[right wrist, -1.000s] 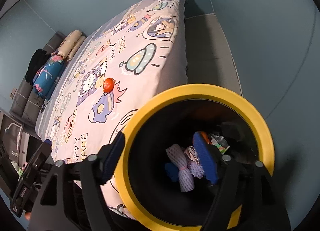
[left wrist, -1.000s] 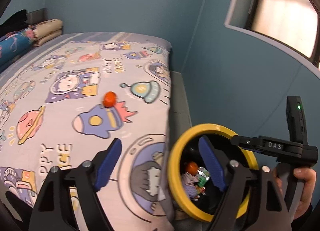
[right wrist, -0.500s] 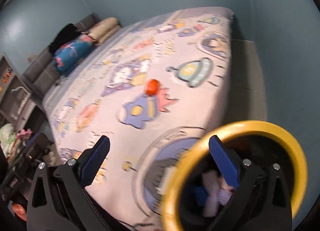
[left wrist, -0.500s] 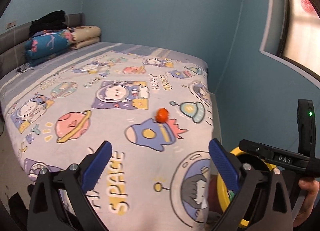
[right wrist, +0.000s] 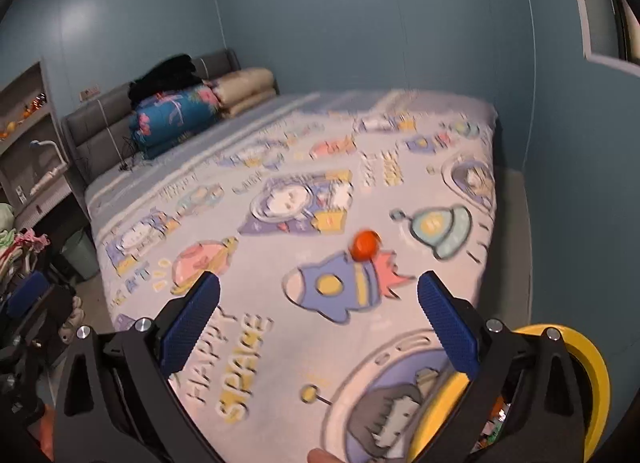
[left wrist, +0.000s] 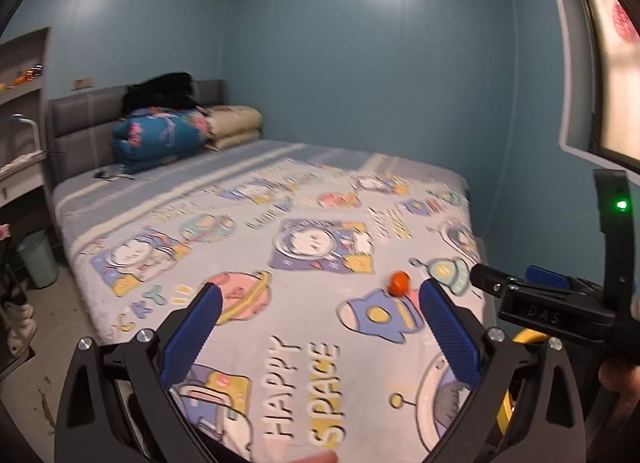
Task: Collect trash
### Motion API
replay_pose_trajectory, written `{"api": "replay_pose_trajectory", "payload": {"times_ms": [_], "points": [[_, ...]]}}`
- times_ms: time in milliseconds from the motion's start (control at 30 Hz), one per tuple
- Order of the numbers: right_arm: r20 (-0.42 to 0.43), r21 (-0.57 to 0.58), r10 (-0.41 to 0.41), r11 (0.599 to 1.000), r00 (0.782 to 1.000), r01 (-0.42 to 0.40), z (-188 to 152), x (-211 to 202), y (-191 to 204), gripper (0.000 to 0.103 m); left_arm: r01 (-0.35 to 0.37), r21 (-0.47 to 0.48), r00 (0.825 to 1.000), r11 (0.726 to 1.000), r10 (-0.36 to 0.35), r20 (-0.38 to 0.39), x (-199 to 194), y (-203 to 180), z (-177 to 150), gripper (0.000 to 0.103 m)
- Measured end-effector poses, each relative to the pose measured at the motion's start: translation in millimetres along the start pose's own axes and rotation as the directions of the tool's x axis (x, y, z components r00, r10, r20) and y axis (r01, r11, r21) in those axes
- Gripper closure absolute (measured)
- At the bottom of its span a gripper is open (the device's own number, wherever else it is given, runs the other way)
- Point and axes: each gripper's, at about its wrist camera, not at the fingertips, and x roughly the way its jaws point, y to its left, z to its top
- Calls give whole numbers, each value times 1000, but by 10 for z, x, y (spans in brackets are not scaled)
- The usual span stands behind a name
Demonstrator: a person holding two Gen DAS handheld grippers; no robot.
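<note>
On the bed (left wrist: 280,199), one orange piece of trash (right wrist: 365,245) lies on the rocket print, not yet collected. Both the left gripper (left wrist: 316,327) and right gripper (right wrist: 318,323) gape empty. Beside the bed, the yellow-rimmed bin (right wrist: 588,367) already holds rubbish.
</note>
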Motion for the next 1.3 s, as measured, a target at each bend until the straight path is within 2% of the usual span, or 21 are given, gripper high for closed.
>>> {"api": "replay_pose_trajectory", "payload": {"times_ms": [133,333,600,800,1300], "points": [[71,-26,-38,999,997,40,24,-139,225,8,-47,-44,998,998,49,34,-130,147,5,8],[155,-57,-12,998,988,21,-49,-347,499,8,-103,-89,992,991,109,61,-298,325,-38,8],[237,-71,-20,997,971,38,-180,-571,653,8,-130,-106,985,986,140,96,-519,421,-87,8],[223,-84,-8,996,975,27,-261,-574,724,8,-148,-110,978,983,161,130,-664,407,-154,8],[219,-56,-28,998,975,41,-403,-594,727,8,-155,-127,979,980,169,110,-728,424,-267,8]]}}
